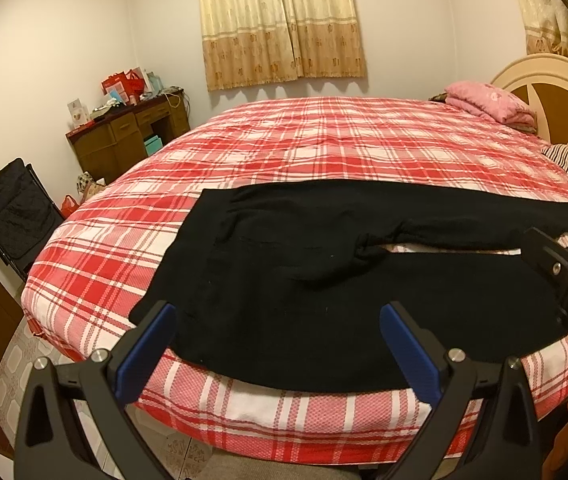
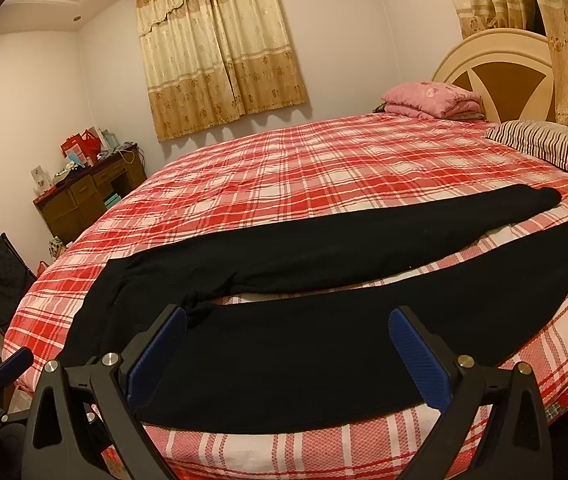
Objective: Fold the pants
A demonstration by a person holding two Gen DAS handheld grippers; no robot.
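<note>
A pair of black pants (image 1: 284,280) is laid flat and unfolded on a bed covered with a red and white plaid bedspread (image 1: 284,140). The waistband lies to the left, near the foot corner of the bed, and the two legs run to the right, separated by a narrow strip of plaid.

In the left wrist view, the left gripper (image 1: 278,344) is seen above the near edge of the bed with its two blue-padded fingers (image 1: 146,346) spread wide and nothing held between them. The waist and seat of the pants lie between and just beyond the fingertips, with the left finger near the waistband's near corner. The right gripper is seen at the far right edge of this view, over the near leg.

In the right wrist view, the right gripper (image 2: 286,350) is likewise spread wide and holds nothing. The thigh of the near leg lies between its fingers (image 2: 420,354), and the crotch sits just beyond the left fingertip. The far leg stretches ahead toward a striped pillow (image 2: 552,150).

Beyond the fingers, a folded pink blanket (image 2: 430,100) rests by the headboard (image 2: 500,68), and curtains (image 2: 220,48) hang on the far wall. To the far left stands a cluttered wooden desk (image 1: 128,132).
</note>
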